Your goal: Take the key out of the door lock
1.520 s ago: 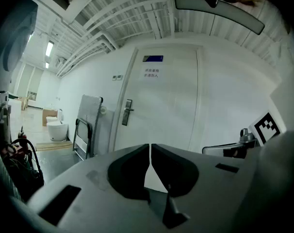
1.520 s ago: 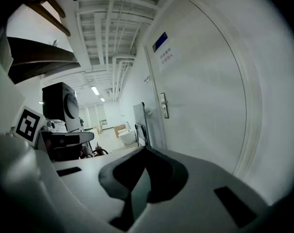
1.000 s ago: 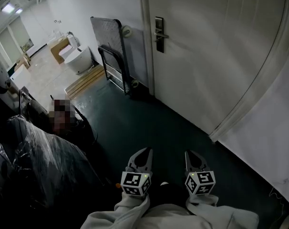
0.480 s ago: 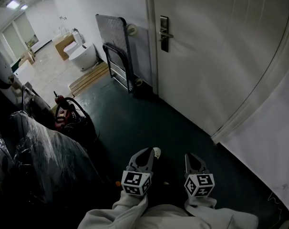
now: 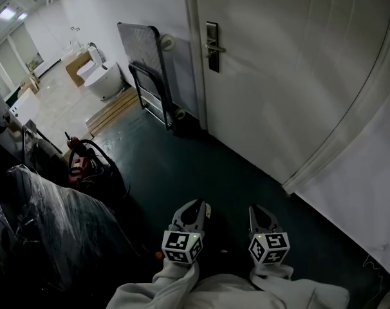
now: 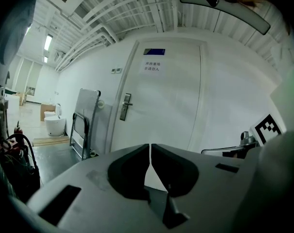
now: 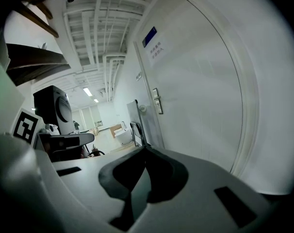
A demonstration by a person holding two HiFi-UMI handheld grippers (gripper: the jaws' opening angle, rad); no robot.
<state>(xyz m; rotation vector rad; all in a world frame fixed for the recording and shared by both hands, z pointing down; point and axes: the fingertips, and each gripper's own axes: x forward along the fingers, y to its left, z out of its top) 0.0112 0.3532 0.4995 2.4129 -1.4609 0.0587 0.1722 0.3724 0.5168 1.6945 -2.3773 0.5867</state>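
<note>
Nothing here can be read with certainty: ahead of and above the left gripper (image 6: 150, 148), high on the white door (image 6: 176, 110), a small blue plate (image 6: 154, 51) sits just over a white paper notice (image 6: 152, 67) carrying two short lines of blue characters (too small and blurred to make out). The only other printed marks are the black-and-white square markers on the marker cube (image 6: 267, 128) to the right of that gripper. They are coded patterns, with no letters or numbers.
</note>
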